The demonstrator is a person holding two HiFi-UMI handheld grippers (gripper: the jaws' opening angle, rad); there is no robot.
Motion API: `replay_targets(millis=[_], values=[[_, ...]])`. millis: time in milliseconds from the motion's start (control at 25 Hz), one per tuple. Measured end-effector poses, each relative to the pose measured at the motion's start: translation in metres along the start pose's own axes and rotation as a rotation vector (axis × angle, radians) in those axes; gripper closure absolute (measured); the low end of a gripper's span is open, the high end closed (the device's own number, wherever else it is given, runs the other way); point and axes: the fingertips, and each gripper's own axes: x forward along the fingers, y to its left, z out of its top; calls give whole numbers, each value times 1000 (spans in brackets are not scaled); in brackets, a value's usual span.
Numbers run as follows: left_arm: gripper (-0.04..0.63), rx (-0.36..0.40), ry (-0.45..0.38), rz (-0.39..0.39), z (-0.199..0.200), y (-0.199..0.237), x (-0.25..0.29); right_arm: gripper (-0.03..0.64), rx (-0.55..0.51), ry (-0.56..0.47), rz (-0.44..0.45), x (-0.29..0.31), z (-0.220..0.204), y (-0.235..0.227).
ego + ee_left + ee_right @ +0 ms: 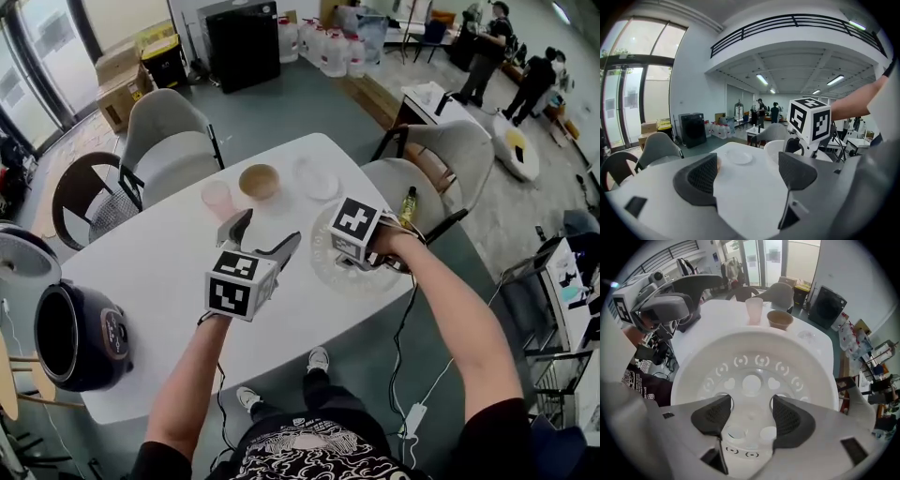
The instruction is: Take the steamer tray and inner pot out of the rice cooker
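Observation:
The dark rice cooker (84, 337) stands at the table's left end with its lid (23, 253) up, and its inner pot (56, 330) shows as a dark hollow inside. The white perforated steamer tray (347, 278) (752, 359) is near the table's right edge, under my right gripper (370, 255) (751, 404). That gripper points straight down into the tray, its jaws closed on the raised middle part. Whether the tray touches the table I cannot tell. My left gripper (262, 234) (747, 166) hovers over the middle of the table, open, with nothing between its fingers.
A pink cup (217, 197), a wooden bowl (260, 180) and a clear plate (317, 178) stand at the table's far end. Chairs (169, 141) ring the table, and one at the right holds a small bottle (410, 203). People stand far off at the back right.

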Motion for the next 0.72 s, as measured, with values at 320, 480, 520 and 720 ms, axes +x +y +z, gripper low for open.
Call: replay_targets(millis=[320, 480, 520, 720], values=[[195, -62, 80, 20, -27, 2, 85, 321, -37, 38, 3, 65, -11, -81], [194, -87, 115, 39, -46, 8, 104, 320, -58, 45, -14, 96, -7, -101], [195, -94, 124, 42, -50, 9, 108, 320, -62, 49, -22, 101, -7, -105], [194, -114, 158, 61, -63, 7, 121, 317, -87, 66, -67, 116, -10, -131]])
